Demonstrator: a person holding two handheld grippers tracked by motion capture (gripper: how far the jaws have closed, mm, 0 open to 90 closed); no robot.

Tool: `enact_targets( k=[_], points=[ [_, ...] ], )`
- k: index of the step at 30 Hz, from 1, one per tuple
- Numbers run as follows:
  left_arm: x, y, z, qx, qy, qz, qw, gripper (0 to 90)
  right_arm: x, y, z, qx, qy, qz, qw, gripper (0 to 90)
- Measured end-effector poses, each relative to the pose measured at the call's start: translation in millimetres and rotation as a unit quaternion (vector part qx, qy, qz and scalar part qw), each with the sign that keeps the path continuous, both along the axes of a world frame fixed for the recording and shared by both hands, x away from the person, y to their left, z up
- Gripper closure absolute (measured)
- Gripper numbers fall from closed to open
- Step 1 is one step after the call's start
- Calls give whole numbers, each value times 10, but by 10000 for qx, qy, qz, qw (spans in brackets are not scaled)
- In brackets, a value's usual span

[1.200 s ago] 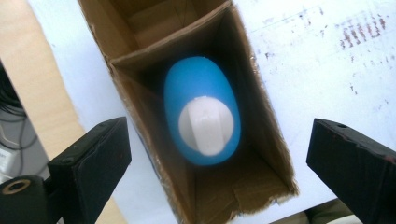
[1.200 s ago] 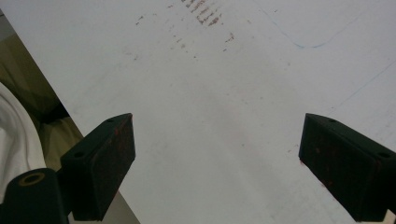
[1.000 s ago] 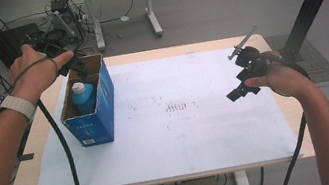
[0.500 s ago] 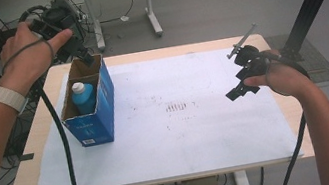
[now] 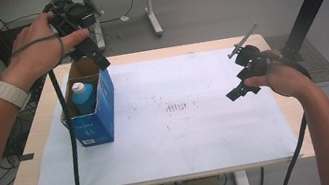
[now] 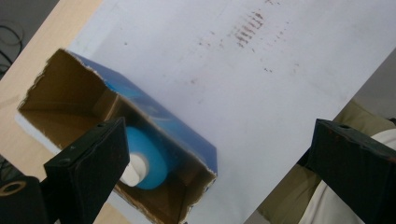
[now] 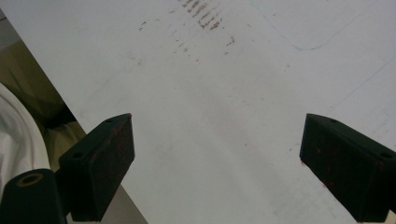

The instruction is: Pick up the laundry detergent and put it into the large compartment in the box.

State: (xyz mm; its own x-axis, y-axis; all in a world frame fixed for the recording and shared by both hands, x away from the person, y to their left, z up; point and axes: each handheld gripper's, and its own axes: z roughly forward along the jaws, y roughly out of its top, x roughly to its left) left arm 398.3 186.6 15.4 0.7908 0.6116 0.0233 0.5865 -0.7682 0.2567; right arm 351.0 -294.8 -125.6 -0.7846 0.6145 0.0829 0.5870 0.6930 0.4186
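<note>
- High view: I'm holding the left gripper (image 5: 96, 58) up above the far end of the blue cardboard box (image 5: 96, 106), its black jaws pointing down toward the open top and clear of the cardboard.
- The box is sitting at the left side of the white sheet (image 5: 185, 134) that covers the wooden table (image 5: 22, 162), and the blue bottle (image 5: 83, 97) with its white cap is standing upright inside it.
- Over on the right, I'm keeping the right gripper (image 5: 239, 87) just above the sheet, near its right edge and well apart from the box; from up here I can't tell how wide its jaws are standing.
- A patch of reddish-brown marks (image 5: 179, 106) is lying mid-sheet, between the box and the right gripper.
- Left gripper view: I'm looking straight down into the box (image 6: 154, 116) from above. The jaws of the left gripper (image 6: 219, 163) are standing spread wide with nothing between them.
- The blue bottle (image 6: 149, 158) is showing just beside the left jaw, tucked against one wall of the box, and that jaw is partly covering its white cap.
- Right gripper view: the right gripper (image 7: 217, 163) is hanging over bare white sheet (image 7: 219, 93), jaws splayed far apart and gripping nothing.
- The reddish-brown marks (image 7: 203, 16) are sitting at the top of this view.
</note>
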Motion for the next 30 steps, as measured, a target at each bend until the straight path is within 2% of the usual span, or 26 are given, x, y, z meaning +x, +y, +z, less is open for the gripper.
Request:
enact_targets(
  k=[3,9,13,17,21,24,30],
  points=[
    [15,-36,-11,-11,20,-220,9998,56,-22,-9,2,2,1,-24,10000,101],
    [32,-102,-20,-78,50,-504,9987,53,-59,-25,12,7,-21,-72,10000,101],
    [31,-171,-25,-121,58,-822,9965,53,-66,-31,-2,14,-19,-80,10000,100],
    [20,-257,-49,-116,39,-1033,9946,53,-71,-36,-21,16,-17,-93,10000,98],
    [-34,-342,-99,-156,-18,-1333,9909,53,-86,-44,-31,19,-4,-138,9999,93],
    [-60,-446,-137,-56,-5,-1564,9877,54,-97,-48,-30,13,-7,-144,9999,93],
    [-82,-600,-221,-45,72,-1812,9834,55,-107,-28,-41,33,-16,-144,9999,91]
  ],
)
